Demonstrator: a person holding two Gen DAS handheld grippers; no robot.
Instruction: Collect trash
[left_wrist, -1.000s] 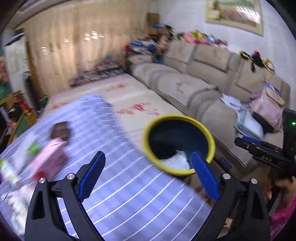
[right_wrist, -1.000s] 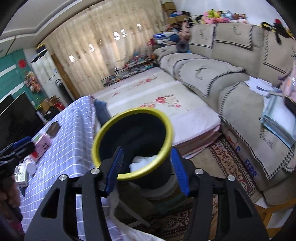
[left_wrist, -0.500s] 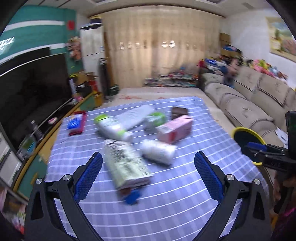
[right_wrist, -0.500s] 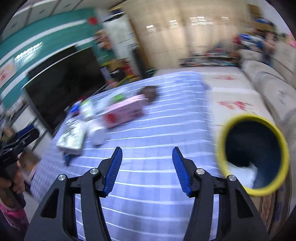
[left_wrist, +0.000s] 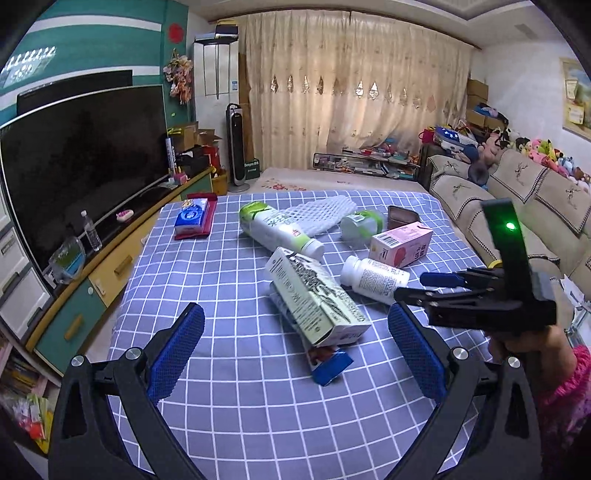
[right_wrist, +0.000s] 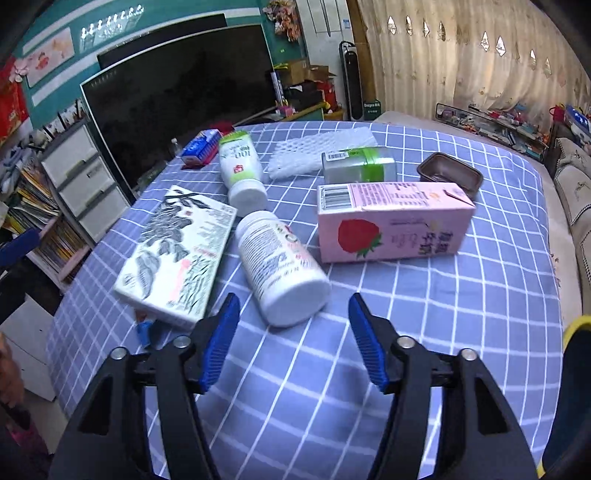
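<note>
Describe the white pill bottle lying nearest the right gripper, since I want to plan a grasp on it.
The white pill bottle looks like smooth plastic, with a white cap and a printed label wrapped round its body. It lies on its side on the checked tablecloth, flat base toward the right gripper, which is open and not touching it. Its cap end points away, toward the green-and-white bottle. The pink carton lies beside it.

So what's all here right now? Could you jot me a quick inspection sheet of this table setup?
Surface: checked tablecloth covers the table.
Job's things: white pill bottle, pink carton, leaf-print box, green-capped bottle, foam net, green-banded jar, brown tray, all lying loose.
Clutter: blue tissue pack.
Grippers: left gripper, right gripper, both open, empty.
Cables: nothing seen.
Surroundings: television, sofa, curtains.
</note>
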